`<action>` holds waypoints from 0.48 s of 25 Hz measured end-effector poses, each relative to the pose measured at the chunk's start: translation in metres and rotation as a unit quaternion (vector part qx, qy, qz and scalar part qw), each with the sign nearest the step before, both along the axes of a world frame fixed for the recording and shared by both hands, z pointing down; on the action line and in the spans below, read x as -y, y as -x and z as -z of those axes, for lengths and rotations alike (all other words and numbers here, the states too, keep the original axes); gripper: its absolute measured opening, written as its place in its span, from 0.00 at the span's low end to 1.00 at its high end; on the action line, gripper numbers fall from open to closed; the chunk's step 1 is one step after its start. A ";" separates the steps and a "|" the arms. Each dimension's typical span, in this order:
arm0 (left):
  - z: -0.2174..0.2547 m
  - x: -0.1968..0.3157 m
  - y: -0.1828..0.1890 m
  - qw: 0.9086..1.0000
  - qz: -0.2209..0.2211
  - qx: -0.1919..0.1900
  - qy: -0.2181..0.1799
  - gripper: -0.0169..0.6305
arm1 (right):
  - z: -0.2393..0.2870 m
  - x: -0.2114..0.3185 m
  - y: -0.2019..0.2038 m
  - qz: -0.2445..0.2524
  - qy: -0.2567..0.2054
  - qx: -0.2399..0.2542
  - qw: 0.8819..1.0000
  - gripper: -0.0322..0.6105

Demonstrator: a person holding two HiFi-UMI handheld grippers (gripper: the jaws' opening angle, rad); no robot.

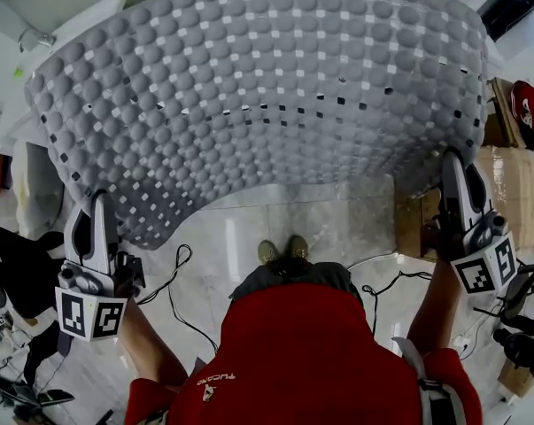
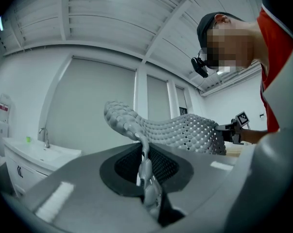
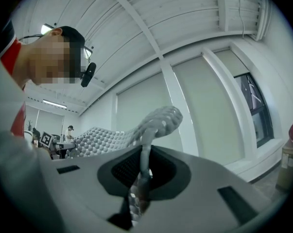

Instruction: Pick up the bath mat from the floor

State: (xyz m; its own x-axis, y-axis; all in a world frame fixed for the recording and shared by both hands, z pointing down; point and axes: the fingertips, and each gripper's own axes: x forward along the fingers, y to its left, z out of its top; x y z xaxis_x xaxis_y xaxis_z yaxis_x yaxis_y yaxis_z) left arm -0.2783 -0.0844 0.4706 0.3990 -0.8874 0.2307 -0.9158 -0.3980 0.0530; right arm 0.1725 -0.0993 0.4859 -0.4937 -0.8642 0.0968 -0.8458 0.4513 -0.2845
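Item: bath mat [image 1: 267,87], grey, pebbled face pierced with small square drain holes, a soft and floppy sheet. Location: clear of the marble floor [image 1: 337,224], spread in the air in front of the person and bowed in a shallow arc between two corner holds, its near edge hanging above the shoes [image 1: 282,251]. Hold one: left gripper [image 1: 98,204], jaws closed on the mat's near left corner, with a thin edge of mat pinched between the pads in the left gripper view. Hold two: right gripper [image 1: 452,162], jaws likewise clamped on the near right corner, with the mat's edge running up out of the pads in the right gripper view. Stage, as judged: the lift looks essentially made, and what remains is carrying or steadying. Handling notes: both pinches take only a narrow margin of edge, so neither clamp should be eased. The two hands are best held level and well apart so the sheet stays taut rather than folding on itself. Avoid twisting one corner against the other, which could peel the edge from the pads. Hazards nearby: cables [image 1: 174,277] trailing on the floor by the feet, and a cardboard box [image 1: 514,184] close on the right side.
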 end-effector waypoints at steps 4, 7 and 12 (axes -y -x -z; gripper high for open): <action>0.000 0.003 -0.001 1.000 0.001 -0.008 0.008 0.09 | 0.010 0.006 0.003 0.007 0.003 -0.009 1.000 0.11; -0.004 0.002 0.004 1.000 0.002 -0.019 0.009 0.09 | 0.021 0.003 0.006 0.004 0.000 -0.020 1.000 0.11; -0.014 -0.004 0.015 0.998 -0.002 -0.056 0.001 0.09 | 0.049 -0.006 0.015 -0.002 -0.014 -0.058 0.998 0.11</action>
